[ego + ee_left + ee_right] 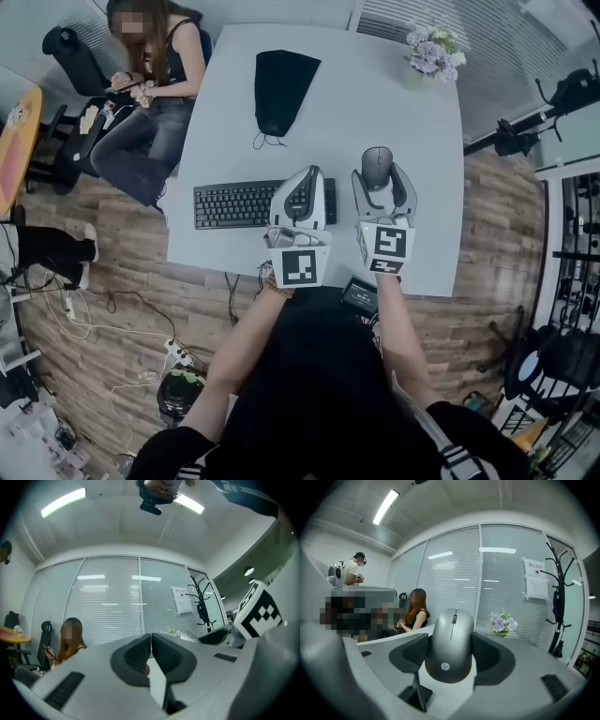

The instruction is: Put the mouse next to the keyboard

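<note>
- Right gripper [382, 178]: jaws clamped on both sides of mouse [377, 159]; forearm reaches up from lower centre of frame.
- Mouse: centre-right of frame, over white table [412, 122], just right of keyboard [234, 204].
- Left gripper [309, 173]: jaws pressed together, nothing between; over keyboard's right end, parallel to right gripper.

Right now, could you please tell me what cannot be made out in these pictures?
Keyboard: right end covered by the left gripper, head view.
Mouse: underside hidden inside the right gripper; lifted or resting, unclear.
Notice on the glass: print too small, right gripper view.
</note>
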Available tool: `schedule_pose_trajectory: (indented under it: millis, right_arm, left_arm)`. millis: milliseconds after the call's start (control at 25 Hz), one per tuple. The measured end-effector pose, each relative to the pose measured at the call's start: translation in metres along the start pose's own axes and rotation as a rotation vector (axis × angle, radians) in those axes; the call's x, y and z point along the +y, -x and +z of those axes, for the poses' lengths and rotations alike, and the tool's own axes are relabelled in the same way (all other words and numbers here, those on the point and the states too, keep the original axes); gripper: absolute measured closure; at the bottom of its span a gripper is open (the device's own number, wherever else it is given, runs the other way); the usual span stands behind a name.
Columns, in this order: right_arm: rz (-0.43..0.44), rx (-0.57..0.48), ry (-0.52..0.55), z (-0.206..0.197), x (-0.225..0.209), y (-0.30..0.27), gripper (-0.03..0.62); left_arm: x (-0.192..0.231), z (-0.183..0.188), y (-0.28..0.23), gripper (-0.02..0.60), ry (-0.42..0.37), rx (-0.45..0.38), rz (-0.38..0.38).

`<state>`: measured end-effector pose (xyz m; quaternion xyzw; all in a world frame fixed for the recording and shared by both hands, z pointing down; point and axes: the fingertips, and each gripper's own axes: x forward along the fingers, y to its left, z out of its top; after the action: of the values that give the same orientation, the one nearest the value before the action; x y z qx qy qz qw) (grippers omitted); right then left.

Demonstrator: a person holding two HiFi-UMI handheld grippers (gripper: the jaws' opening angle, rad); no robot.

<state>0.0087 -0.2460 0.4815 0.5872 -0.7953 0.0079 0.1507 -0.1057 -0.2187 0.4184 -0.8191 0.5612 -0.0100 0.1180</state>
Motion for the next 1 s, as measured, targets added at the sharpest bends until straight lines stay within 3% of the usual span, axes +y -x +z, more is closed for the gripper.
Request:
schedule_pose_trajectory:
  millis: [1000]
  right_arm:
    - [0.018, 0.155, -0.037, -0.079, -0.002, -0.02, 0.298]
  left_arm:
    - [-0.014, -0.026, -0.004, 0.569, 0.0, 0.052, -0.007]
